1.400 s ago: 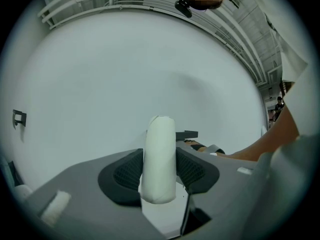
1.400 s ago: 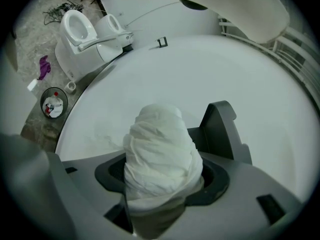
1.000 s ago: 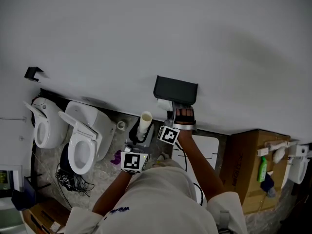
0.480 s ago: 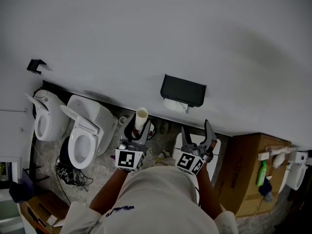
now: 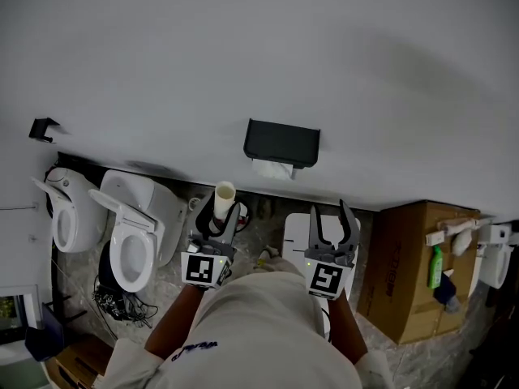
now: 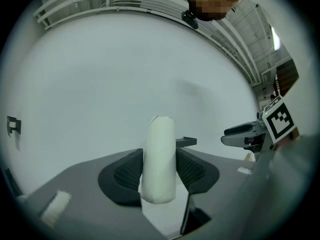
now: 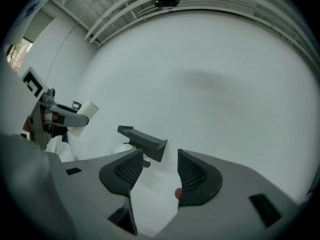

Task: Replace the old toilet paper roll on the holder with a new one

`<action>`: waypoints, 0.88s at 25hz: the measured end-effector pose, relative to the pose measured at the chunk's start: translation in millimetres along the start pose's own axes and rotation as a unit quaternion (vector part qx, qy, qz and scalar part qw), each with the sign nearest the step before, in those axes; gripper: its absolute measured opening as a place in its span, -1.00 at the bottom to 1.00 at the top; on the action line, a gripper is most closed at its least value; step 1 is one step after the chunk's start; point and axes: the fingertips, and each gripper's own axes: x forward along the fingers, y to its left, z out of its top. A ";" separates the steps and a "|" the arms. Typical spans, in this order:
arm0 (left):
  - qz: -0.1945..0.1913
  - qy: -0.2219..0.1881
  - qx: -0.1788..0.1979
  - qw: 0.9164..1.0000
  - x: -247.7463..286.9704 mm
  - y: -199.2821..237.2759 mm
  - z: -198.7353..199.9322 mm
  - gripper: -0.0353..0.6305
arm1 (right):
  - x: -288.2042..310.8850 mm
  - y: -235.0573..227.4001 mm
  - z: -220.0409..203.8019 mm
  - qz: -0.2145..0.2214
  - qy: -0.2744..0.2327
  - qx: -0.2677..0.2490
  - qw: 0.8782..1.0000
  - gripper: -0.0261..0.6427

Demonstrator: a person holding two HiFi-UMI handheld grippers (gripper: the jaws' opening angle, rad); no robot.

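White wall (image 5: 243, 55): one holder (image 5: 282, 143), one tube (image 5: 223, 194) (cream)

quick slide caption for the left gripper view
The left gripper clamps the empty roll tube upright, facing the white wall and the dark paper holder.

From the head we look steeply down a white wall (image 5: 340, 63). Our two gripper views face that wall from just behind their jaws. All three share the black holder (image 5: 282, 143).
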 end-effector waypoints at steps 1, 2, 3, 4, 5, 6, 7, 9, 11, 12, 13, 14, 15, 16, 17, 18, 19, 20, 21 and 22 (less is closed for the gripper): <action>-0.004 -0.001 0.001 1.000 0.2 -2.4 1.2 -0.29 | -1.5 -2.5 3.6 -0.004 -0.005 0.024 1.000 -0.28; -0.008 -0.002 0.001 1.000 0.5 -4.6 2.5 -0.29 | -2.9 -4.8 5.2 -0.006 -0.008 0.039 0.999 -0.30; -0.011 -0.003 0.002 1.000 1.0 -6.5 3.7 -0.29 | -4.3 -6.8 4.9 -0.007 -0.008 0.046 0.999 -0.32; -0.014 -0.005 0.002 1.000 1.5 -8.1 4.7 -0.29 | -5.5 -8.0 3.9 -0.007 -0.007 0.049 0.999 -0.32; -0.017 -0.006 0.003 1.000 1.9 -9.3 5.5 -0.29 | -6.7 -8.6 3.6 -0.007 -0.007 0.052 0.999 -0.33; -0.019 -0.006 0.004 1.000 2.1 -10.2 5.8 -0.29 | -7.9 -8.5 5.0 -0.006 -0.006 0.054 0.999 -0.34; -0.020 -0.006 0.004 1.000 1.9 -10.7 5.7 -0.29 | -8.9 -7.8 7.1 -0.003 -0.007 0.055 0.998 -0.37; -0.022 -0.005 0.004 1.000 0.8 -10.8 5.1 -0.29 | -10.9 -5.1 11.9 0.004 -0.013 0.061 0.998 -0.44; -0.020 -0.006 0.002 1.000 -0.1 -10.0 5.2 -0.29 | -12.5 -2.8 14.1 0.007 -0.021 0.068 0.997 -0.46; -0.020 -0.007 0.001 1.000 -0.2 -9.7 5.4 -0.29 | -13.3 -2.2 13.4 0.007 -0.022 0.068 0.997 -0.47; -0.020 -0.007 0.001 1.000 -0.2 -9.7 5.7 -0.29 | -13.8 -1.6 12.8 0.008 -0.023 0.067 0.997 -0.49; -0.021 -0.008 0.002 1.000 -0.2 -10.2 6.1 -0.29 | -14.1 -1.1 13.0 0.009 -0.023 0.066 0.998 -0.51; -0.022 -0.008 0.004 1.000 -0.3 -11.0 6.3 -0.29 | -14.1 -0.4 14.2 0.012 -0.022 0.065 0.998 -0.53; -0.024 -0.007 0.004 1.000 -0.5 -12.2 6.3 -0.29 | -14.2 0.3 15.5 0.015 -0.020 0.064 0.998 -0.55; -0.026 -0.007 0.005 1.000 -0.9 -13.3 6.2 -0.29 | -14.5 1.0 16.1 0.018 -0.019 0.064 0.998 -0.58; -0.027 -0.006 0.005 1.000 -1.5 -14.2 6.0 -0.29 | -15.1 1.5 15.7 0.019 -0.018 0.064 0.998 -0.60; -0.028 -0.006 0.005 1.000 -2.1 -14.9 6.0 -0.29 | -15.6 1.8 15.0 0.020 -0.017 0.065 0.998 -0.63; -0.028 -0.006 0.005 1.000 -2.7 -15.3 6.0 -0.29 | -16.1 1.8 14.5 0.020 -0.018 0.066 0.997 -0.65; -0.028 -0.006 0.004 1.000 -3.3 -15.5 6.2 -0.29 | -16.6 1.8 14.8 0.020 -0.018 0.067 0.997 -0.66; -0.029 -0.006 0.005 1.000 -3.8 -15.5 6.3 -0.29 | -17.0 2.0 15.7 0.021 -0.019 0.068 0.997 -0.68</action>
